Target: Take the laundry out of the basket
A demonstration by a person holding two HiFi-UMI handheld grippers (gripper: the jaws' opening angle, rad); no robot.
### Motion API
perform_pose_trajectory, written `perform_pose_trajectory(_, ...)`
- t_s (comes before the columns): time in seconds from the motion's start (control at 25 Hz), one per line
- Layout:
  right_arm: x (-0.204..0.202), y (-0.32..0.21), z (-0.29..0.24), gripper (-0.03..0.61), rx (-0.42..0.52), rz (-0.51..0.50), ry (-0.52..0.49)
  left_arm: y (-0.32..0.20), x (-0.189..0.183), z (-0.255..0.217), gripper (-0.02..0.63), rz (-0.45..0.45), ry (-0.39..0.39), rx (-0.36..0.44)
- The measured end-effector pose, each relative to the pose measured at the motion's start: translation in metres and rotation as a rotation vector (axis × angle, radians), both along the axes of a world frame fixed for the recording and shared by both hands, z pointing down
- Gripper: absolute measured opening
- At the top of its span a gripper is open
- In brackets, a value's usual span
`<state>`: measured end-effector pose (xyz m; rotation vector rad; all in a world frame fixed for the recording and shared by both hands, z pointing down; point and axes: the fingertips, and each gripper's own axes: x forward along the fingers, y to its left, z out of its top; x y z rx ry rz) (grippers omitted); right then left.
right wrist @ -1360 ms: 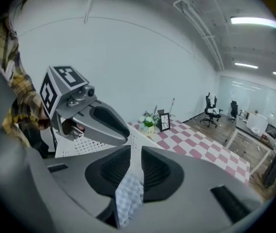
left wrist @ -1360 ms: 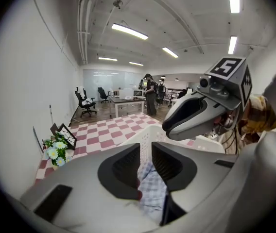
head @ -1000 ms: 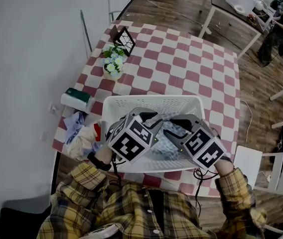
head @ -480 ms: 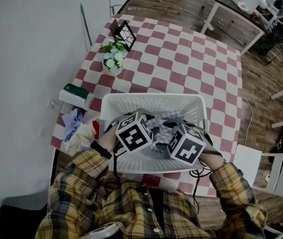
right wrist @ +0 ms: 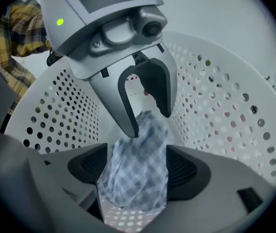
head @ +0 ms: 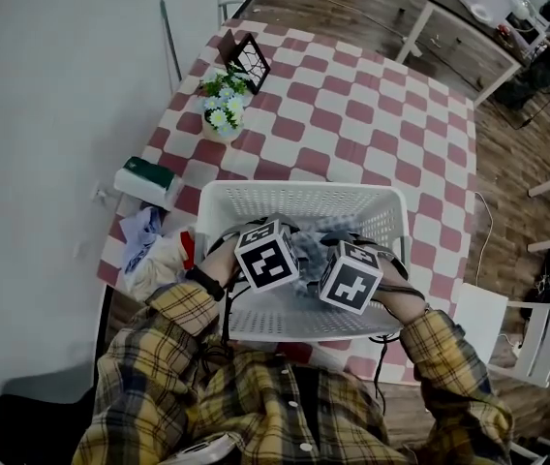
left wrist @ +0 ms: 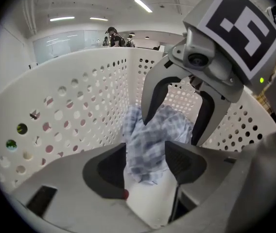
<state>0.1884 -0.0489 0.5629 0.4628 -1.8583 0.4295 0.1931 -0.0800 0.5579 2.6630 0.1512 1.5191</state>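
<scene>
Left gripper (left wrist: 145, 166) and right gripper (right wrist: 138, 171) are facing each other inside the white basket (head: 304, 197); both are opening their jaws, each straddling 1 plaid cloth (left wrist: 147, 144) that is lying bunched on the basket floor.

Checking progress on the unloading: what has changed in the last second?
The left gripper and right gripper dropped into the basket; each now has the checked cloth between its opening jaws, not gripped. Basket, side pile and flowers stayed put.
</scene>
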Motion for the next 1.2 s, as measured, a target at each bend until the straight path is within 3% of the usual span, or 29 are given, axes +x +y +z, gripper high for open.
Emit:
perform_pose_trajectory(0.48,0.012,0.005,0.042,0.394,-0.069,-0.102,0.132,0.002,-0.003,0.035,0.275,0.012,-0.073,-0.030)
perform_pose_trajectory(0.92,0.012,0.000,0.038,0.129,-0.011,-0.153,0.150,0.007,-0.004,0.034,0.158,0.022,-0.093,-0.031)
perform_pose_trajectory(1.2,0.009,-0.006,0.023,0.084,0.029,-0.109,0.118,0.004,-0.007,0.022,0.133,-0.041,-0.098,-0.052)
